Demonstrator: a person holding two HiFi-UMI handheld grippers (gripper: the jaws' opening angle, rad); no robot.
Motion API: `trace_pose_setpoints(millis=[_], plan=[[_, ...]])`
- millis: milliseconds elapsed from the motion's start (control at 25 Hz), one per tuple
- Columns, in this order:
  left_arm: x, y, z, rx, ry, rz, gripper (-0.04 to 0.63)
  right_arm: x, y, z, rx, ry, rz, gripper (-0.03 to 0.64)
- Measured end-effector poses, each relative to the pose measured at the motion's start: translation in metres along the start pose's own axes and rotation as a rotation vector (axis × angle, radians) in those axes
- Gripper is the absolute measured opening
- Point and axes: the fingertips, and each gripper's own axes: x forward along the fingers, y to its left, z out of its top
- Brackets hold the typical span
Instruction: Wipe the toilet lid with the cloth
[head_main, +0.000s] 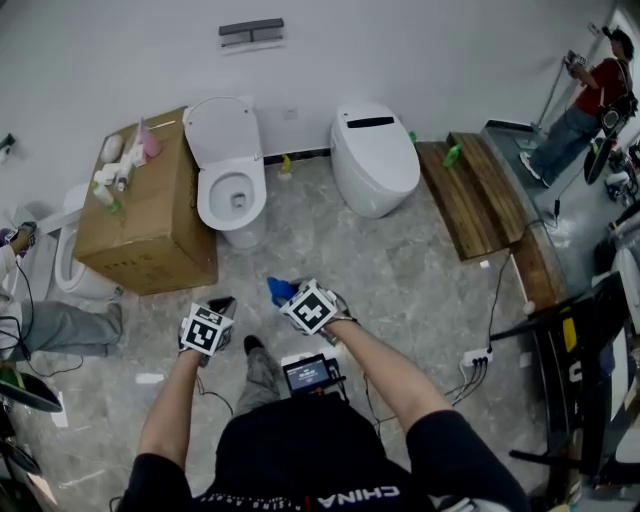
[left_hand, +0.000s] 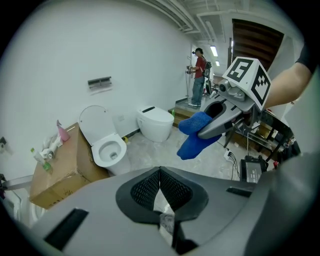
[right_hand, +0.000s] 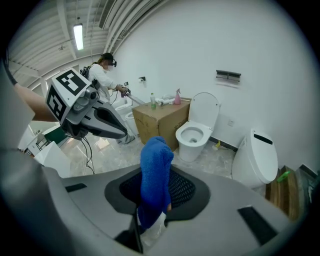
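A blue cloth (head_main: 280, 290) hangs from my right gripper (head_main: 289, 297), whose jaws are shut on it low over the grey floor. In the right gripper view the cloth (right_hand: 155, 174) stands up between the jaws. My left gripper (head_main: 220, 308) is beside it on the left, shut and empty; its jaws (left_hand: 160, 186) meet with nothing between them. Ahead stand two white toilets: one with its lid raised (head_main: 222, 130) and bowl open, and a closed one (head_main: 373, 152) to its right. Both are well apart from the grippers.
A cardboard box (head_main: 150, 215) with bottles on top stands left of the open toilet. A wooden platform (head_main: 470, 190) lies at the right, with a person (head_main: 585, 105) beyond it. A power strip with cables (head_main: 475, 358) lies on the floor at right.
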Motion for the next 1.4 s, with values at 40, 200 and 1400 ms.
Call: trace_pose_setpoints(millis=[40, 200, 1400], plan=[[0.006, 0.011, 0.002, 0.001, 0.0, -0.004, 0.012, 0.007, -0.006, 0.008, 0.007, -0.002, -0.002, 0.098], [0.031, 0.062, 0.017, 0.003, -0.004, -0.038, 0.012, 0.039, -0.029, 0.041, 0.043, 0.016, -0.006, 0.098], [0.158, 0.308, 0.123, 0.004, 0.006, -0.148, 0.012, 0.214, -0.184, 0.251, 0.099, 0.038, 0.003, 0.098]])
